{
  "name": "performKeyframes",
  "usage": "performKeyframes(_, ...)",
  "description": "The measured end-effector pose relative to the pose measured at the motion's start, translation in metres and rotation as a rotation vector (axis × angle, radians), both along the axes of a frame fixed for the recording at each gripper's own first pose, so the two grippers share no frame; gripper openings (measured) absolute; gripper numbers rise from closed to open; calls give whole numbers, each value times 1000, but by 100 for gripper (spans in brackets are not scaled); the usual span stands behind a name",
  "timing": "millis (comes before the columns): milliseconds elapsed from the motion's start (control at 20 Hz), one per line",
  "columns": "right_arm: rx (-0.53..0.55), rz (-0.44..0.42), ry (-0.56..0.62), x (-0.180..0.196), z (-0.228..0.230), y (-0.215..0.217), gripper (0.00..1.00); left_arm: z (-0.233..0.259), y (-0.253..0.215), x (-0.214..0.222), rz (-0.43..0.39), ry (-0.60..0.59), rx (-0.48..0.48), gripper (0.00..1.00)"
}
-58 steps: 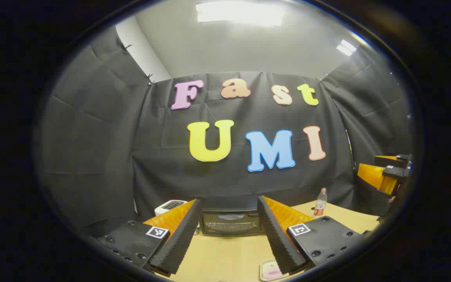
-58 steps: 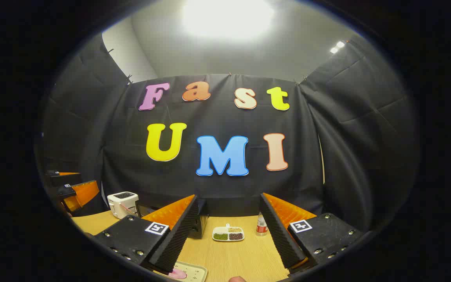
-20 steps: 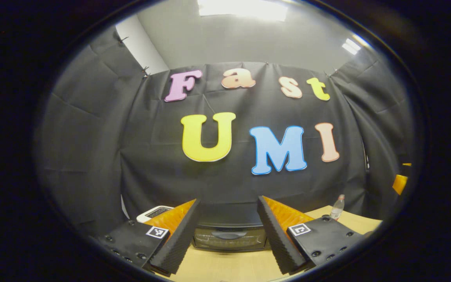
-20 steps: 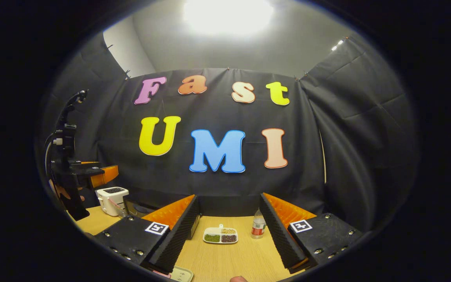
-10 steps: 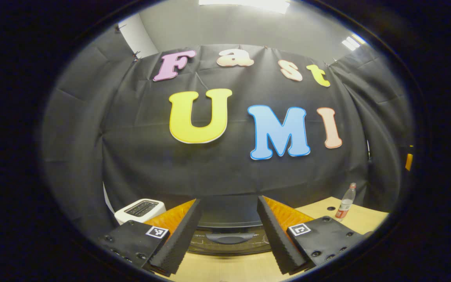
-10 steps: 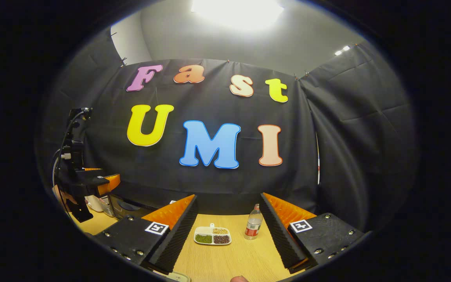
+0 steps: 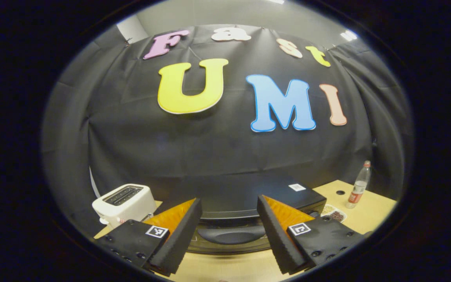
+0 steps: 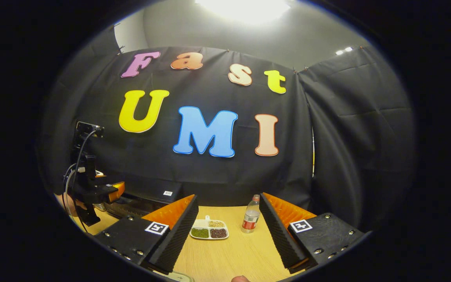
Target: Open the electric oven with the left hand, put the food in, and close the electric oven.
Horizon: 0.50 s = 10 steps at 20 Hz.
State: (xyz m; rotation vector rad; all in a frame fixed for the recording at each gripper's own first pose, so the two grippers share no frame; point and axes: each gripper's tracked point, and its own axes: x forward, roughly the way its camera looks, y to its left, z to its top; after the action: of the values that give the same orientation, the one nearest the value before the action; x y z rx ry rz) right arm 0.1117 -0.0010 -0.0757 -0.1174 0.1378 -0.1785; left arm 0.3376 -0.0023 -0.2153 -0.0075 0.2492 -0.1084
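The black electric oven (image 7: 249,192) stands right in front of my left gripper (image 7: 228,201), door shut. Its curved door handle (image 7: 231,235) shows low between the two spread fingers, and I cannot tell whether they touch it. The left gripper is open and holds nothing. In the right gripper view the oven (image 8: 147,192) sits at the far left, with the left gripper (image 8: 110,190) and the hand holding it hovering at its front. My right gripper (image 8: 228,197) is open over the wooden table (image 8: 233,254). A pale tray rim (image 8: 179,277) peeks in at the bottom edge.
A white toaster (image 7: 123,200) stands left of the oven. To its right are a divided dish of beans (image 8: 209,231) and a small plastic bottle (image 8: 251,216), the same bottle (image 7: 359,185) standing near the table's far right edge. Black cloth walls close in behind.
My left gripper has moved forward and down to the oven, which now looms large between its fingers. The right gripper has drifted slightly forward. Both stayed open.
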Motion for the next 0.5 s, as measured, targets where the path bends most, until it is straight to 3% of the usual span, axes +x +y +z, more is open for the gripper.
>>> performKeyframes(500,-20,-41,20,-4,-5,-9,97,-42,-4,6,20,51,8,100)
